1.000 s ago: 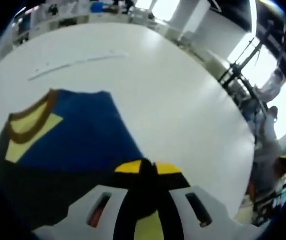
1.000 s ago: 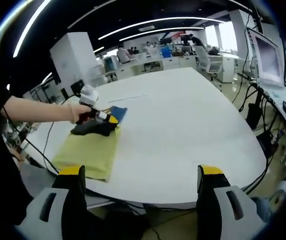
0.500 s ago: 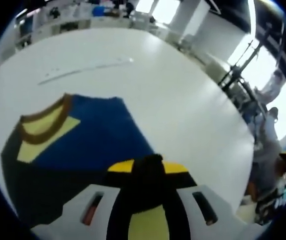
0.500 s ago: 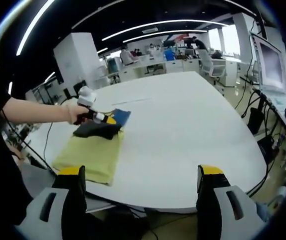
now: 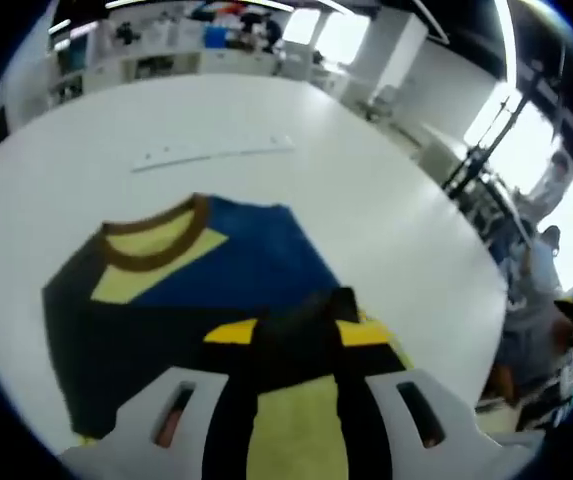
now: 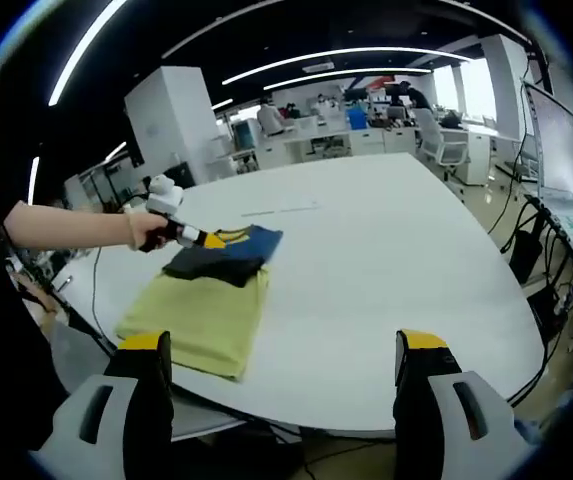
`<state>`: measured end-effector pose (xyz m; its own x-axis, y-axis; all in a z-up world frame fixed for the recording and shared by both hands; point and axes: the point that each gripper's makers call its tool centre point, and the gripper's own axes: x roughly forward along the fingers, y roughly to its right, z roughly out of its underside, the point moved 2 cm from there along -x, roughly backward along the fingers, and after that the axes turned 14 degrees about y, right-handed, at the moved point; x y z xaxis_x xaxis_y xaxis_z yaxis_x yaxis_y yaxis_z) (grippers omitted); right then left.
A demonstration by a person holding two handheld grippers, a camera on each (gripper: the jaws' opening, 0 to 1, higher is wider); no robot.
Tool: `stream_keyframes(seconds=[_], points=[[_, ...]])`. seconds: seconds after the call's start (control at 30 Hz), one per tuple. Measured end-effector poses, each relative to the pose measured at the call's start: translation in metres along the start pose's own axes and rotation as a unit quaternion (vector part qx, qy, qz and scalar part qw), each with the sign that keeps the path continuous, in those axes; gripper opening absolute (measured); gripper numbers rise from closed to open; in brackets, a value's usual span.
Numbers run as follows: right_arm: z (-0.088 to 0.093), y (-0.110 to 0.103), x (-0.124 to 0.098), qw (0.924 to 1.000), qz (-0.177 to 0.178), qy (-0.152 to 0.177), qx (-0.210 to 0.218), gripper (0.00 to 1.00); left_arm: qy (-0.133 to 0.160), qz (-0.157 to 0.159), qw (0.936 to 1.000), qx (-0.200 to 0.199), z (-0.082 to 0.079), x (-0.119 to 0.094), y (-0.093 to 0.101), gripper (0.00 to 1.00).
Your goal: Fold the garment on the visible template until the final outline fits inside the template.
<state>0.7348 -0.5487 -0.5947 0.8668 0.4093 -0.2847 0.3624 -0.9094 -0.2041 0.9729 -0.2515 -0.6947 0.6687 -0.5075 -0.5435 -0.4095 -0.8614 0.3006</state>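
Observation:
A blue and black garment (image 5: 236, 265) with a brown collar (image 5: 156, 250) lies on the white table (image 5: 366, 210). My left gripper (image 5: 296, 335) is shut on a bunched black fold of it, with the yellow-green template (image 5: 296, 430) showing under the jaws. In the right gripper view the garment (image 6: 228, 255) covers the far end of the template (image 6: 201, 315), and a hand (image 6: 146, 228) holds the left gripper (image 6: 188, 235) at the garment's left edge. My right gripper (image 6: 282, 345) is open and holds nothing, off the table's near edge.
A thin white strip (image 5: 211, 153) lies on the table beyond the garment, also seen as a strip (image 6: 281, 208) in the right gripper view. Office desks and chairs (image 6: 446, 145) stand behind. A monitor (image 6: 566, 110) is at the right. Bare table (image 6: 386, 260) spreads right of the garment.
The left gripper has drawn back with the black fold, so more of the garment and the template shows in its view. The right gripper stays open and apart.

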Motion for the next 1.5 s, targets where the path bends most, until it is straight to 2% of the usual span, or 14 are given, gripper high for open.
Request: stream_keyframes(seconds=[0.37,0.63,0.77,0.97,1.3,1.47,1.5], points=[[-0.004,-0.015,0.015,0.9995,-0.031,0.002,-0.009,0.92,0.026,-0.014,0.9996,0.003,0.007,-0.059,-0.024,0.40],[-0.007,-0.037,0.034,0.9975,-0.067,0.001,-0.020,0.92,0.051,-0.020,0.9985,0.003,0.013,-0.120,-0.042,0.50],[-0.007,-0.046,0.043,0.9967,-0.078,-0.002,-0.021,0.93,0.062,-0.028,0.9977,0.008,0.015,-0.155,-0.052,0.61],[-0.010,-0.059,0.053,0.9951,-0.095,-0.004,-0.027,0.93,0.067,-0.033,0.9969,0.022,0.021,-0.197,-0.061,0.71],[-0.011,-0.072,0.059,0.9936,-0.108,-0.009,-0.032,0.93,0.070,-0.031,0.9963,0.039,0.032,-0.245,-0.065,0.87],[-0.012,-0.075,0.058,0.9937,-0.107,-0.009,-0.033,0.93,0.064,-0.026,0.9971,0.031,0.039,-0.266,-0.064,0.99],[-0.012,-0.075,0.057,0.9937,-0.106,-0.009,-0.033,0.93,0.062,-0.023,0.9973,0.031,0.040,-0.272,-0.063,0.99]])
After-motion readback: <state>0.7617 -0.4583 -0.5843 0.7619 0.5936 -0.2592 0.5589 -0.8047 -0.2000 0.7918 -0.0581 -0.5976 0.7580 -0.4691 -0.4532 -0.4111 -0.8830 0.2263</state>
